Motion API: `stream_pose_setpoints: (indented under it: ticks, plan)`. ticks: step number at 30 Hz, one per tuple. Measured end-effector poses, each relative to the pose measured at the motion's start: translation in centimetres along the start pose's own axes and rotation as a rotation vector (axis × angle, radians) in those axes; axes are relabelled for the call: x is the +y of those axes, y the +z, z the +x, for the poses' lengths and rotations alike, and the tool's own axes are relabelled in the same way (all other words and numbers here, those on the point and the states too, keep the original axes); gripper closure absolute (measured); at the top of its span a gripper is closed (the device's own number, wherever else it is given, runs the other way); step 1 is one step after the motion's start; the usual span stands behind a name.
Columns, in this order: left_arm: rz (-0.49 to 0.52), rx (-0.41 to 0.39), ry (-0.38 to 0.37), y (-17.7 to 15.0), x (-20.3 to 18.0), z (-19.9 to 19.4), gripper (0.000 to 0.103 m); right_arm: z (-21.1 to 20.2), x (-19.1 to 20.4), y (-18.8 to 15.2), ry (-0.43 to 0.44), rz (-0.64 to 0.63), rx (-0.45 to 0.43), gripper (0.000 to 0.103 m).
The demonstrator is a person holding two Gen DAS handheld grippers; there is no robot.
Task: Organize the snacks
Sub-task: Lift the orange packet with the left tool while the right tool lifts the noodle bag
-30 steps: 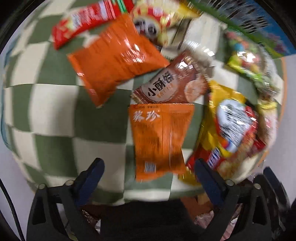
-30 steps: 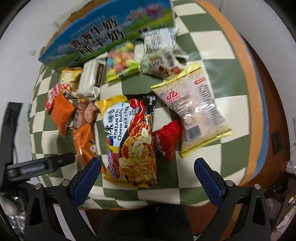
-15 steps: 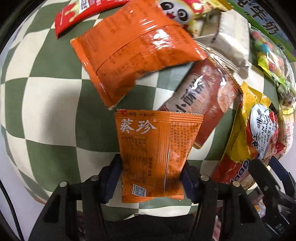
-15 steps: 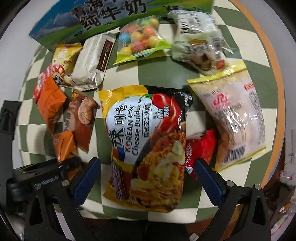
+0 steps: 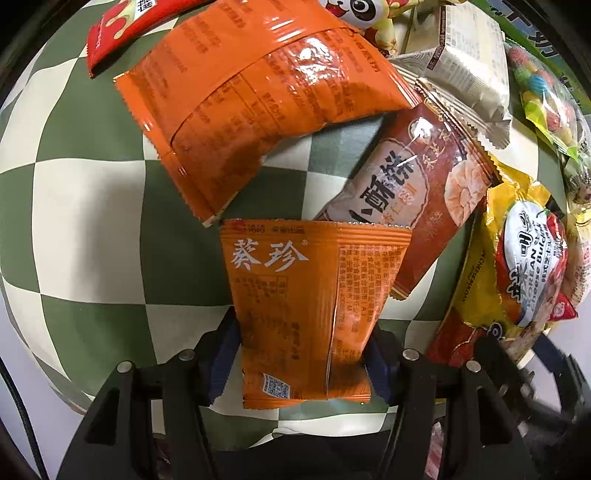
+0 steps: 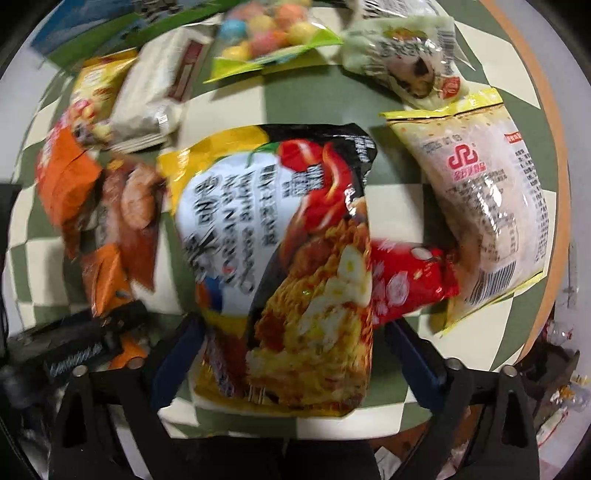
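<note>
Left gripper [image 5: 303,354] is seen at the bottom centre of the left wrist view, pointed down at the desk [image 5: 92,214] with its green-and-cream chequered cloth. Its two pads are pressed against the side edges of a small orange packet [image 5: 310,310], so it is recorded as clamped on that packet. The packet's lower half lies between the pads; its top edge reaches up to mid-frame. Above it, in the upper centre, a larger orange bag [image 5: 258,99] is noted, its lower corner just beside the small packet's top left corner. A brown biscuit packet [image 5: 413,184] lies to the upper right, partly tucked behind the small packet's right corner. A red packet [image 5: 122,29] is seen at the upper left, a beige wrapper [image 5: 472,70] at the upper right.

Right gripper [image 6: 291,358] is seen at the bottom of the right wrist view, likewise pointed down. Its jaws are closing, with the lower end of a large yellow noodle bag [image 6: 288,266] between them. The left pad appears at the bag's edge; the right pad stands clear of it, so no grip is recorded. A red snack packet [image 6: 406,280] lies just right of the noodle bag, partly under it, and a clear rice-cracker bag [image 6: 487,206] is noted further right. A bag of coloured balls [image 6: 269,33] lies at the top centre. The picture is blurred.
</note>
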State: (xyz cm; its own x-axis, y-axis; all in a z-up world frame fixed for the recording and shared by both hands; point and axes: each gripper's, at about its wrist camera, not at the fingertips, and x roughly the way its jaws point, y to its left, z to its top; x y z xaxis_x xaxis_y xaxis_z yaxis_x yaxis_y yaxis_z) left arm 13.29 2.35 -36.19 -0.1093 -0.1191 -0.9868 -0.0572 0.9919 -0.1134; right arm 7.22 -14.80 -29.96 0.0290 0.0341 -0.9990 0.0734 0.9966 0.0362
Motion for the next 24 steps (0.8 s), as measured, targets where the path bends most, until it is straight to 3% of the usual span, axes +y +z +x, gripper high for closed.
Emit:
stream_pose_setpoints:
  ticks: [2, 6, 10, 17, 21, 24]
  plan:
    - [-0.001, 0.005, -0.005, 0.2, 0.1, -0.5, 0.044, -0.6, 0.8, -1.2, -0.023, -0.025, -0.027, 0.010]
    - [-0.001, 0.004, -0.008, -0.2, 0.3, -0.9, 0.044, -2.4, 2.0, -3.2, -0.086, -0.084, -0.171, 0.010]
    - [-0.004, -0.001, 0.001, -0.4, 1.1, -1.2, 0.044, -1.0, 3.2, -2.6, -0.055, -0.084, -0.152, 0.010]
    - [-0.014, 0.005, -0.011, 0.1, 3.0, -1.8, 0.044, 1.1, 4.0, -1.9, -0.114, -0.074, -0.136, 0.010]
    - [-0.015, 0.004, -0.015, -0.2, 4.5, -2.4, 0.044, -0.7, 6.3, -4.1, -0.149, -0.157, -0.196, 0.011]
    - [-0.020, 0.005, -0.026, -0.5, 5.7, -2.5, 0.044, -0.5, 6.7, -6.0, -0.122, -0.174, -0.177, 0.011]
